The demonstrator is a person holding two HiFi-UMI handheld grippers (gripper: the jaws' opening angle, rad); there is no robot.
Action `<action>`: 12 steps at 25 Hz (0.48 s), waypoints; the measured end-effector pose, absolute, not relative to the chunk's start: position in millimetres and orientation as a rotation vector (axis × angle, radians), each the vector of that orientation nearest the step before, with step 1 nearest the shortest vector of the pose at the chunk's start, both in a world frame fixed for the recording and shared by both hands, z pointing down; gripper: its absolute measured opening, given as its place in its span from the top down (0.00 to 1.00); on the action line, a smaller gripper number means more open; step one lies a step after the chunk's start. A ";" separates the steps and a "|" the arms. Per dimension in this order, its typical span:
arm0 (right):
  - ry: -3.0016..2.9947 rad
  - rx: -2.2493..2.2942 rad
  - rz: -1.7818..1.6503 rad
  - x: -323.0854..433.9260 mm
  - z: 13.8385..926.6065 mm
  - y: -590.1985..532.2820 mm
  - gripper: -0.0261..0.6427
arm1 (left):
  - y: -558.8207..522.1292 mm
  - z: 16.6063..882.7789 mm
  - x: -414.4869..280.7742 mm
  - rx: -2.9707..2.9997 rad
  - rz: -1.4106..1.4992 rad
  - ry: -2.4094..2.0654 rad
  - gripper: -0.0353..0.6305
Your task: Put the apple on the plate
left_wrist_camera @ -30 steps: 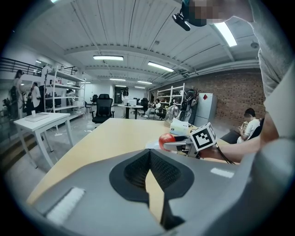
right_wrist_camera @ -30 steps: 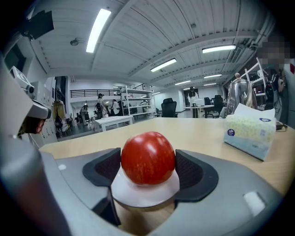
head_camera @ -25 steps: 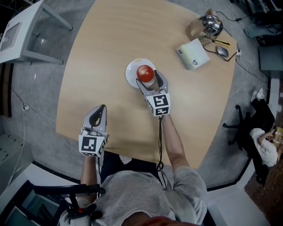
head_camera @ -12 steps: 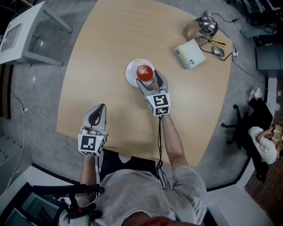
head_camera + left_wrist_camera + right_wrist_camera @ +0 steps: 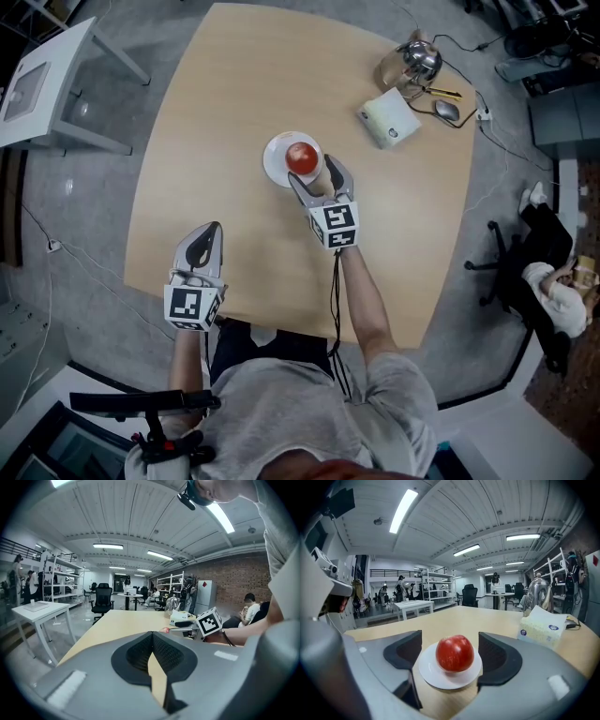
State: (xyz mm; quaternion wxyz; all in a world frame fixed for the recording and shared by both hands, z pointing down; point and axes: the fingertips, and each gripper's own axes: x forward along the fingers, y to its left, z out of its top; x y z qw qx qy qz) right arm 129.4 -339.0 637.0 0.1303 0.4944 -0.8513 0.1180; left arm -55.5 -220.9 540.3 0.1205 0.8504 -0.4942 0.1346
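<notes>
A red apple (image 5: 301,157) rests on a small white plate (image 5: 274,155) in the middle of the round wooden table (image 5: 216,112). My right gripper (image 5: 312,172) is open just on the near side of the plate. In the right gripper view the apple (image 5: 455,653) sits on the plate (image 5: 440,676) between the two spread pads (image 5: 405,653), with a gap on each side. My left gripper (image 5: 216,229) is shut and holds nothing, low over the table's near left edge. In the left gripper view its pads (image 5: 140,654) meet at the tip.
A tissue box (image 5: 387,120), a metal kettle (image 5: 412,58) and a computer mouse (image 5: 444,111) lie at the table's far right. A white side table (image 5: 56,84) stands on the floor to the left. An office chair (image 5: 511,258) is to the right.
The head view has shifted a little. The apple stays on the plate and the right gripper stays open around it. The left gripper has not moved.
</notes>
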 end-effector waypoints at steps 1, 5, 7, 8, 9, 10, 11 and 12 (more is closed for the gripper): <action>-2.472 1.439 0.339 130.4 635.1 -337.6 0.39 | -220.5 539.1 -55.4 2.487 0.391 -1.444 0.92; -2.467 1.451 0.331 132.2 627.4 -331.4 0.40 | -219.4 534.2 -56.3 2.503 0.384 -1.439 0.92; -2.467 1.458 0.328 132.5 622.8 -327.1 0.40 | -217.7 531.0 -57.3 2.510 0.381 -1.435 0.92; -2.467 1.462 0.327 133.1 621.3 -325.2 0.40 | -217.2 530.0 -57.6 2.512 0.378 -1.434 0.92; -2.466 1.466 0.325 133.4 619.8 -323.3 0.41 | -216.9 528.8 -57.9 2.515 0.374 -1.434 0.92; -2.466 1.469 0.325 133.3 617.4 -321.0 0.41 | -216.1 526.6 -58.7 2.517 0.370 -1.434 0.92; -2.465 1.472 0.324 132.4 613.8 -318.1 0.41 | -214.9 523.2 -59.9 2.521 0.367 -1.433 0.92; -2.464 1.475 0.322 131.3 610.0 -315.1 0.41 | -213.6 519.7 -61.1 2.526 0.364 -1.432 0.92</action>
